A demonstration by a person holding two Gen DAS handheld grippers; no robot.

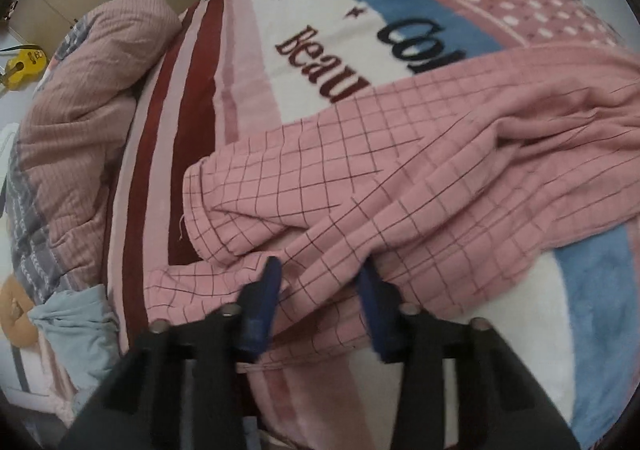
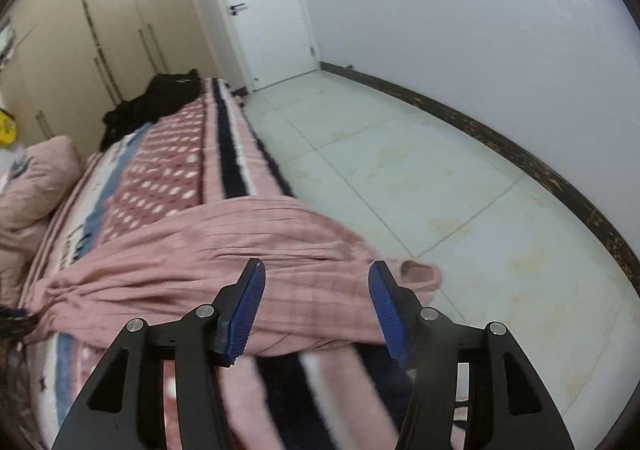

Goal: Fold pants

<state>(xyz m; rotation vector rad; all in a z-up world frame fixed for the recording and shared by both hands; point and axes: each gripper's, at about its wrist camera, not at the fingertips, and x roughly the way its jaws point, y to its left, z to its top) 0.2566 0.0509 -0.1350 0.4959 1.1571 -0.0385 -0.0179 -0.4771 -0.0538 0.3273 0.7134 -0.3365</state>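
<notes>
Pink checked pants (image 1: 400, 170) lie rumpled across the patterned blanket (image 1: 320, 30) on the bed. My left gripper (image 1: 320, 270) is open, its blue fingertips (image 1: 272, 270) pressing into the near edge of the pants fabric, with cloth between the fingers. In the right wrist view the pants (image 2: 224, 250) stretch across the bed to its edge by the floor. My right gripper (image 2: 316, 274) is open and empty, hovering just above the pants near the bed's edge.
A pink quilt (image 1: 88, 98) is bunched on the left of the bed. Black clothing (image 2: 156, 102) lies at the bed's far end. A pink slipper (image 2: 420, 272) sits on the tiled floor (image 2: 440, 170). Wardrobes (image 2: 100, 18) and a door (image 2: 260, 2) stand behind.
</notes>
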